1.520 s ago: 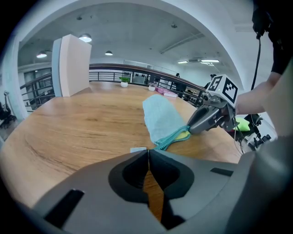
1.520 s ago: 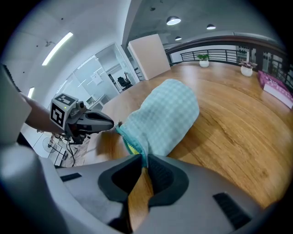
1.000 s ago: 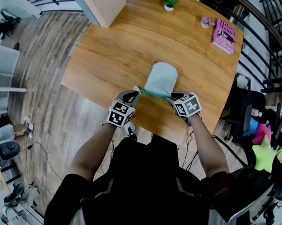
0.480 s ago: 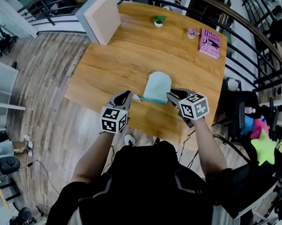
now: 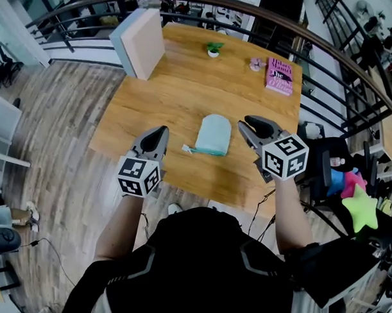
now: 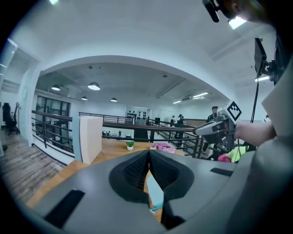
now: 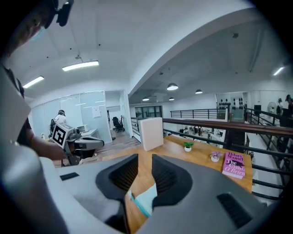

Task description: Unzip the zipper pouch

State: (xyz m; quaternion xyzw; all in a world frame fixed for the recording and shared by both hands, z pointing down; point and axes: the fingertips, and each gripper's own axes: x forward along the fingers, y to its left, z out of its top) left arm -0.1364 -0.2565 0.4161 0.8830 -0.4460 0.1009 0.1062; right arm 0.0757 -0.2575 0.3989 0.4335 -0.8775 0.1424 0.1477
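The zipper pouch [image 5: 212, 134] lies flat on the wood-grain bench [image 5: 149, 103], between and below both claws, touched by neither. The left claw [image 5: 159, 131] is clenched on nothing. The right claw [image 5: 245, 123] stands released and empty, its ribbed dark jaws having just been narrowing. With both claws off the pouch, the pulling looks finished or paused, but whether the teal zipper [image 5: 207, 151] along its straight near edge gapes cannot be told. The pouch is soft pale-mint fabric, rounded at the far end, with a small white tab [image 5: 186, 148] at its left corner.
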